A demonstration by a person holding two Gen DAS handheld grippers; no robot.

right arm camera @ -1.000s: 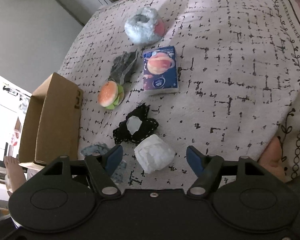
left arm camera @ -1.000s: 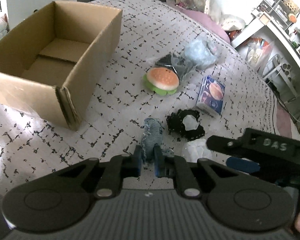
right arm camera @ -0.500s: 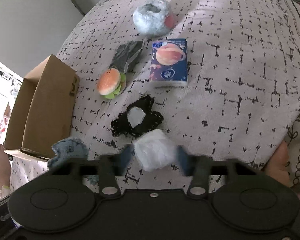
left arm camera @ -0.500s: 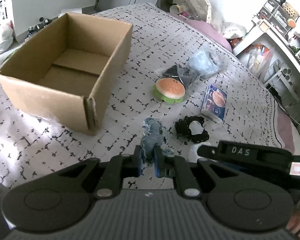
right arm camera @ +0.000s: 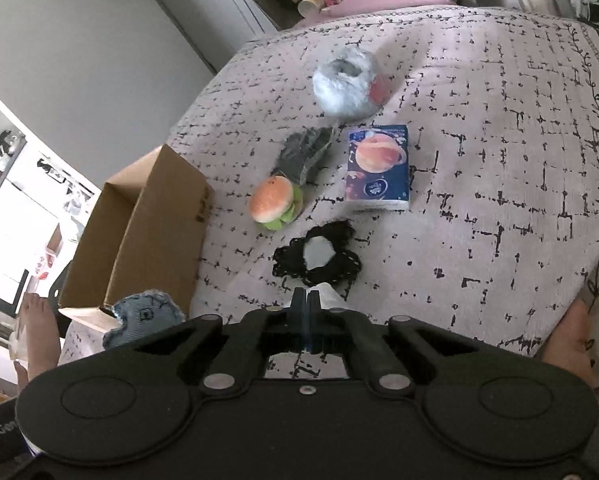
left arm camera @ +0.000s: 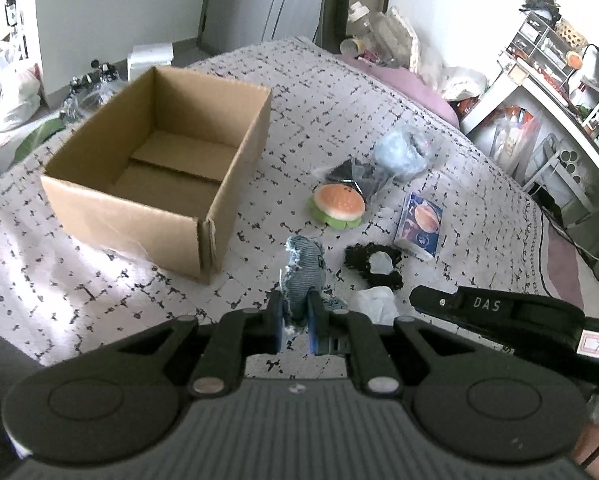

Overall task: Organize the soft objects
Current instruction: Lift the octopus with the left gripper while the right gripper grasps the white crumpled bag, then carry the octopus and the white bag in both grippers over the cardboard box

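Denim piece (left arm camera: 304,276) higher since before — cardboard box (left arm camera: 235,160) bare inside

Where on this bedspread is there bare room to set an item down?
Free: right of the tissue pack, and in front of the cardboard box, which is empty. Crowded: between burger toy and black scrunchie.

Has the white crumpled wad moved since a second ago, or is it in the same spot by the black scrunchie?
Cannot tell. The right gripper has just closed on the white wad, which sits against the black scrunchie as before; no clear shift.
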